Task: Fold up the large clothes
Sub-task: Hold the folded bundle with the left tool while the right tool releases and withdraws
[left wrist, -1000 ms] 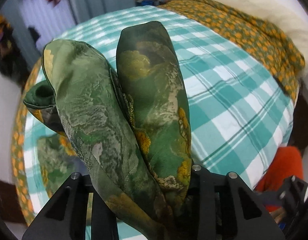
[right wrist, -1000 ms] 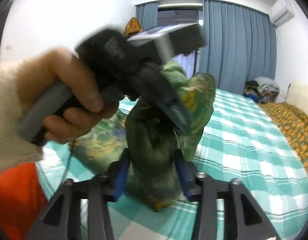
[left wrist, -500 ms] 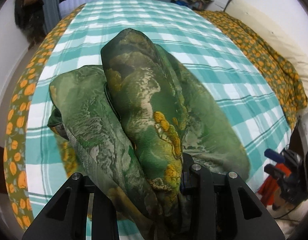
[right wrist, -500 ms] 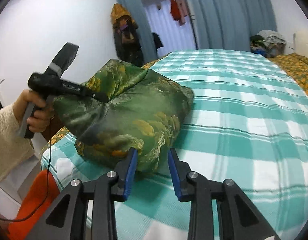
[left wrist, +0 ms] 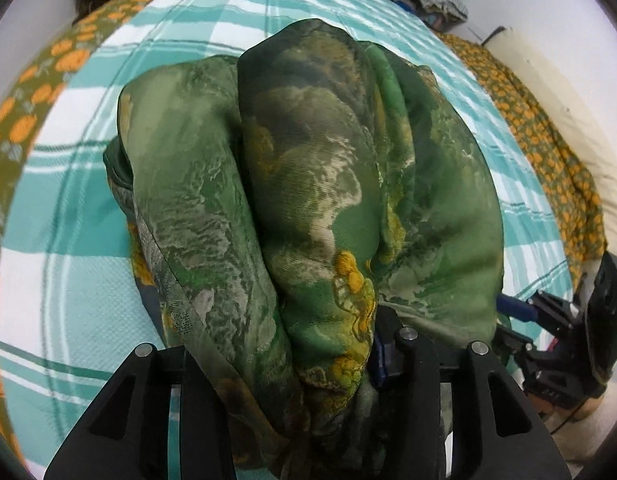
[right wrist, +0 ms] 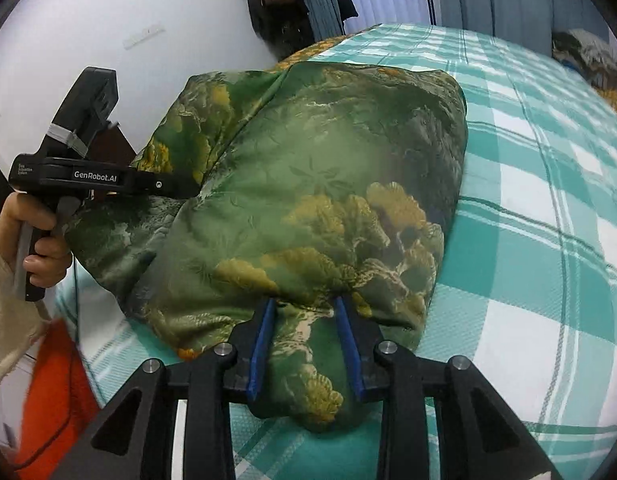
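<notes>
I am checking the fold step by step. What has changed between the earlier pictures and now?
The green patterned garment has come down from hanging in the air and now lies bunched on the checked bedsheet. The right gripper, first close behind the left gripper, has moved apart along the hem. The left jaws have just been opening, with cloth between them. Both grippers keep the cloth between their fingers.

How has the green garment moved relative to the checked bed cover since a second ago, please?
Yes: the green garment has come down from hanging above the checked bed cover and now lies on it.
</notes>
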{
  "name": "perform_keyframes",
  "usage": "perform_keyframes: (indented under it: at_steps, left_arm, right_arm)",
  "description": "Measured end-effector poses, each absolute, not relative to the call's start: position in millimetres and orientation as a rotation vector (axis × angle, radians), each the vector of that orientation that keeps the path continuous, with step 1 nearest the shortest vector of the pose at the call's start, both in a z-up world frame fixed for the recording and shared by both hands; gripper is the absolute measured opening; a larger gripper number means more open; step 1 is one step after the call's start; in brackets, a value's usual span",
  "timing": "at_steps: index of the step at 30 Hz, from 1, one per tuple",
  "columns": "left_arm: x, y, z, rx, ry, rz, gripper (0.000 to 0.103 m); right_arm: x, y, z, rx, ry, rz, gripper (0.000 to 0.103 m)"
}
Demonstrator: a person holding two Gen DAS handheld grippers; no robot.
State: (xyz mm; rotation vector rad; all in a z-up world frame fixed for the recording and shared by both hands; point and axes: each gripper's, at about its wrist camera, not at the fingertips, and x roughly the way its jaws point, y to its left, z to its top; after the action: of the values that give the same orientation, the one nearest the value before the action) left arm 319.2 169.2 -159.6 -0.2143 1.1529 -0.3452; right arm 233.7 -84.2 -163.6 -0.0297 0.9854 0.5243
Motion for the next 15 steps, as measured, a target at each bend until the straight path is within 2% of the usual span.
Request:
perform_keyframes:
  at_steps: [15]
  left_arm:
    - [317,180,-167,-0.235,1.136,-0.365,0.047]
  right_arm:
    - [232,-68,-162,-0.130,0.994,0.455,0.032]
